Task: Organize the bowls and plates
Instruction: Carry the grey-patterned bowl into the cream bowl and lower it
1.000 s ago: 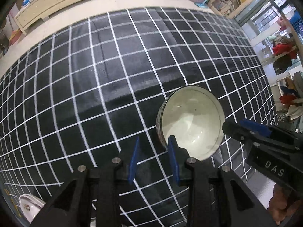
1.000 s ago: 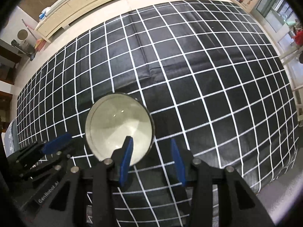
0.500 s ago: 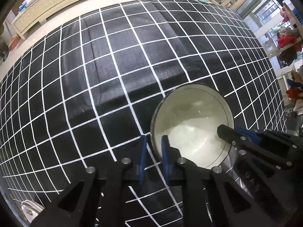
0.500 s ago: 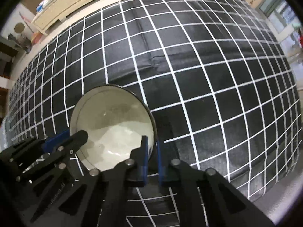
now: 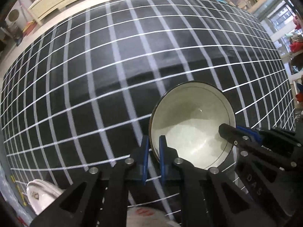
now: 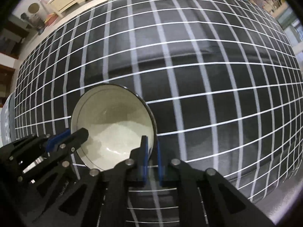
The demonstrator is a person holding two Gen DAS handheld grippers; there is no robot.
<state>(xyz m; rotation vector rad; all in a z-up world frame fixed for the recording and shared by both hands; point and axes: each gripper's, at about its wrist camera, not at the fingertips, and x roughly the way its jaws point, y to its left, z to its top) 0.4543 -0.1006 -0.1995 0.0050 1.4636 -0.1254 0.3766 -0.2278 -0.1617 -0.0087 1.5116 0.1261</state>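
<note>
Up close, my left gripper had its blue pads pinched on the near left rim of the bowl, one pad outside the wall and one inside. My right gripper did the same on the opposite side, its pads clamped across the rim with the inner pad against the cream interior. Each gripper showed in the other's view: the right one reached in from the right edge of the left camera's picture, the left one from the lower left of the right camera's. The bowl was cream inside with a dark rim and a thin line just below it, held between both grippers over the black tablecloth with its white grid; whether its base touched the cloth I could not tell. At the lower left of the left view a white dish with a small printed motif sat partly cut off. Beyond the cloth ran a pale floor and a light wooden cabinet.
</note>
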